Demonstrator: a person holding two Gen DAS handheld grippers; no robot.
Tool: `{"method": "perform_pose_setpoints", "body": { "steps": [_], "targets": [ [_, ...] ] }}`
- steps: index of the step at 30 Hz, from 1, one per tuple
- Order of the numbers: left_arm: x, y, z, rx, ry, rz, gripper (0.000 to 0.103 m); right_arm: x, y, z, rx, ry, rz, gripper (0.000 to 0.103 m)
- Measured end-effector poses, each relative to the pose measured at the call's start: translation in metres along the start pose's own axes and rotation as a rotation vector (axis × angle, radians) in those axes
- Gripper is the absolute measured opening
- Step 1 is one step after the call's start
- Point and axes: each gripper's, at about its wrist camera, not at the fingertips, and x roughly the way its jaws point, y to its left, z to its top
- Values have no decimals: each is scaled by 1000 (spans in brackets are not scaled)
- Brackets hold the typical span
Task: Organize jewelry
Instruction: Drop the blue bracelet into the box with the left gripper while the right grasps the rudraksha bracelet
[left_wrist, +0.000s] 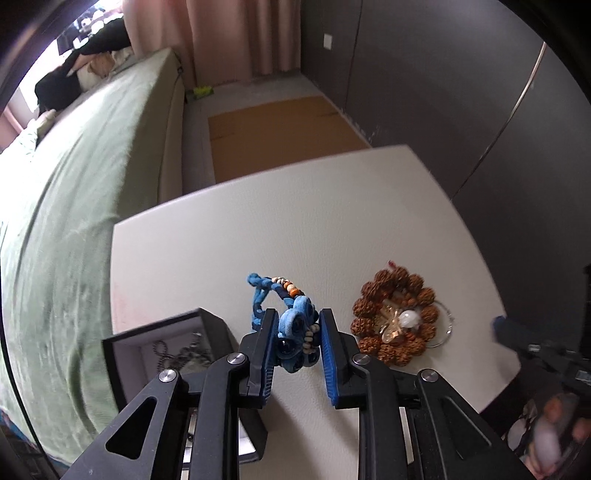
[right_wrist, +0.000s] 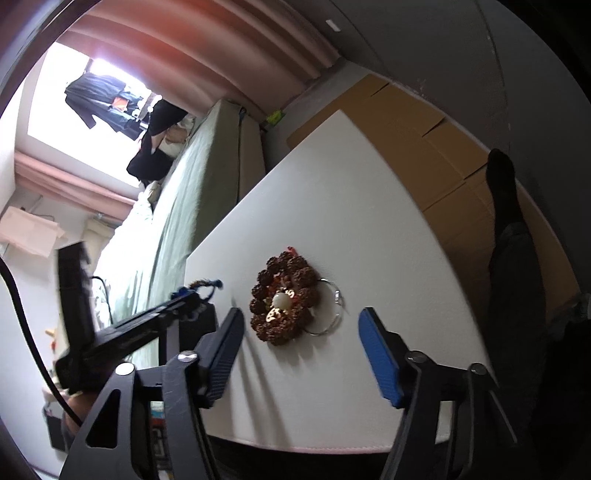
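Note:
My left gripper is shut on a blue cord bracelet with wooden beads, held above the white table. A black jewelry box with a chain inside sits just left of it. A brown seed-bead bracelet lies to the right, ringed around a white bead and a gold piece, beside a thin silver hoop. My right gripper is open, with the brown bracelet and the hoop just ahead between its fingers. The left gripper shows at the left of the right wrist view.
A green-covered bed runs along the table's left side. Flattened cardboard lies on the floor beyond the far edge. A dark wall stands to the right. A person's leg is beside the table's right edge.

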Motion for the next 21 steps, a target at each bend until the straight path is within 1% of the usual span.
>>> {"method": "perform_pose_setpoints", "body": {
  "steps": [4,6,8,10,14,16,17,20,21],
  "targets": [
    [-18,2,1,-1,-34,-9,23,18,4,4,10,40,8,49],
    [-25,8,2,-2,-47,-11,23,26,6,6,16,60,13,45],
    [-29,11,4,-4,-60,-11,23,36,9,9,14,82,-9,38],
    [-34,14,5,-7,-75,-12,23,43,12,10,5,97,-30,36],
    [-42,27,5,-24,-96,-21,23,57,26,14,-45,118,-121,36],
    [-48,32,3,-34,-106,-22,23,65,35,14,-92,124,-219,36],
    [-50,35,3,-38,-110,-23,23,68,37,14,-105,128,-246,35],
    [-60,45,0,-49,-127,-26,23,78,41,15,-124,140,-315,29],
    [-63,47,-1,-53,-132,-26,23,83,41,14,-126,150,-332,29]
  ]
}}
